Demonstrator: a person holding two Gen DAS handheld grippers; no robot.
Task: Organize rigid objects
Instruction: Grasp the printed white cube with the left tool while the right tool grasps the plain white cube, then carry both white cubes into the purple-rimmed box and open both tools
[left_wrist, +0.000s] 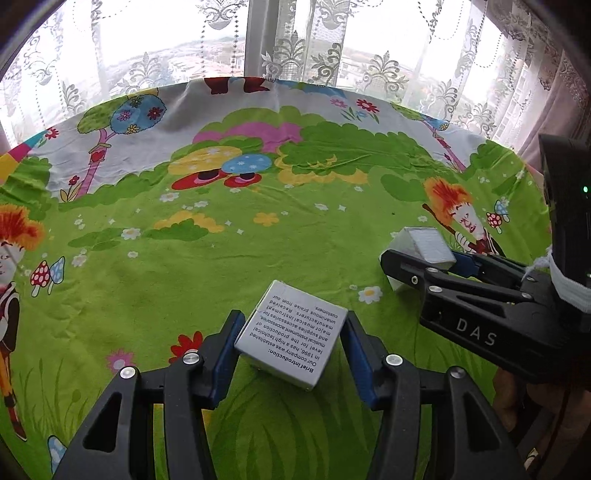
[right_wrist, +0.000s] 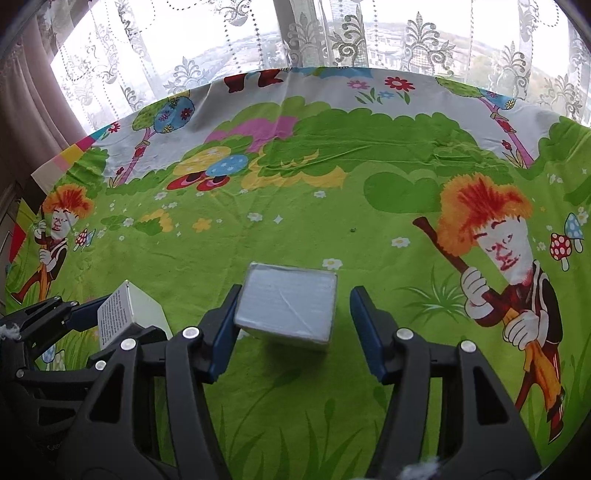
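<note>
Right tongs (right_wrist: 291, 325) may grip grey box (right_wrist: 286, 302).

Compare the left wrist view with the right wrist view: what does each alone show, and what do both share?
Left wrist only: readable text on the printed box between the left hand-held gripper's fingers, and DAS lettering on the right hand-held gripper. Right wrist only: a gap between the plain box and its right-side pad. Both: both boxes, both hand-held grippers, the cartoon tablecloth, the lace curtain.
</note>
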